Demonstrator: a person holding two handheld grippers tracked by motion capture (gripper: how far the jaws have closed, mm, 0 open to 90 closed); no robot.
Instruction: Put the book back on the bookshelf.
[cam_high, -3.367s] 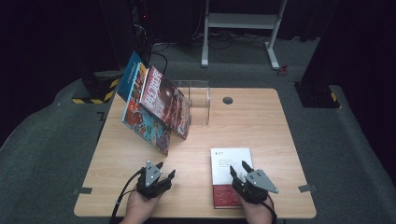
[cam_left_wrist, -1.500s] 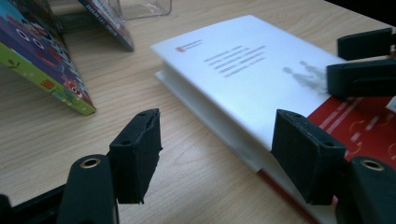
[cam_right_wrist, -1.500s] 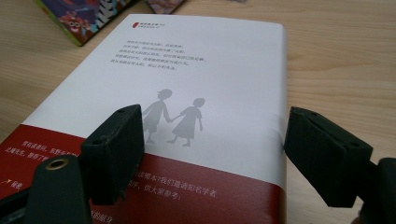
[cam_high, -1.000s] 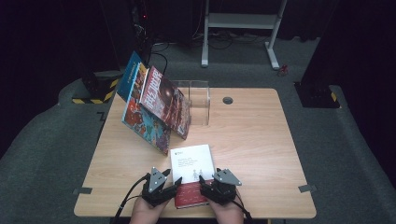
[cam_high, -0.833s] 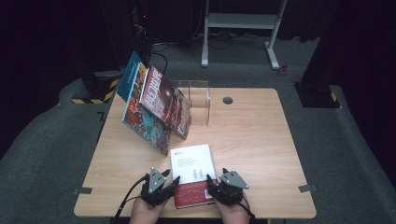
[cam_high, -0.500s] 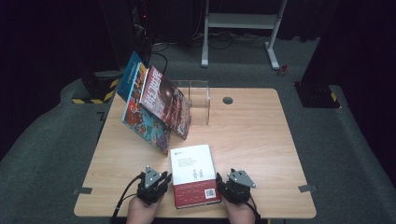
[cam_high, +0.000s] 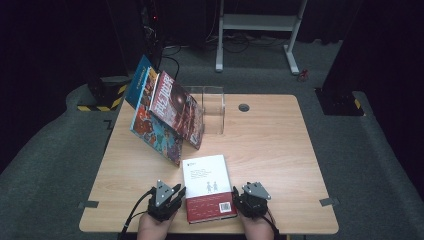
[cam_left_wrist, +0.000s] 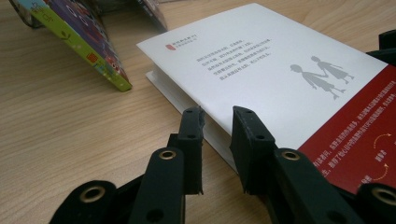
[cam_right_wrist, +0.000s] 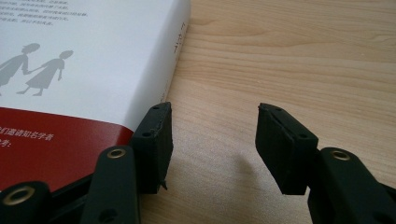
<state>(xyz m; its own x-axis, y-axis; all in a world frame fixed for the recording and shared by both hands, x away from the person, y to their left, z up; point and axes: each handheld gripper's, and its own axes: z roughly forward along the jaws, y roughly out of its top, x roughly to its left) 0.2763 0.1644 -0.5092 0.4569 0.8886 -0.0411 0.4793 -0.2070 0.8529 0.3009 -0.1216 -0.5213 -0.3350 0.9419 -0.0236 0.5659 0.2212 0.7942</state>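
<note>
While a person's two hands rest at the near edge of a wooden table, a white-and-red book lies flat between the two hand-held grippers, back cover up, its red band toward the person and its white part toward the middle of the table.

Seen from the high view, the left gripper sits just beside the book's left edge and the right gripper just beside its right edge, each near the red lower corner.

Through the left gripper view, the left gripper has its jaws drawn close, with only a narrow slit between them; they hold nothing, and their tips sit at the book's page edge, where the white cover overhangs the block of pages. Whether the tips actually touch the pages cannot be told.

Through the right gripper view, the right gripper stands spread wide over bare tabletop; its left jaw is right against the book's spine side, where the white meets the red band, while its other jaw is well clear over the wood.

Farther back on the table, two colourful picture books lean tilted against a clear acrylic stand, well apart from the flat book. A small round grommet is set into the table's far side. Beyond the table, a white desk frame stands on the grey floor.
</note>
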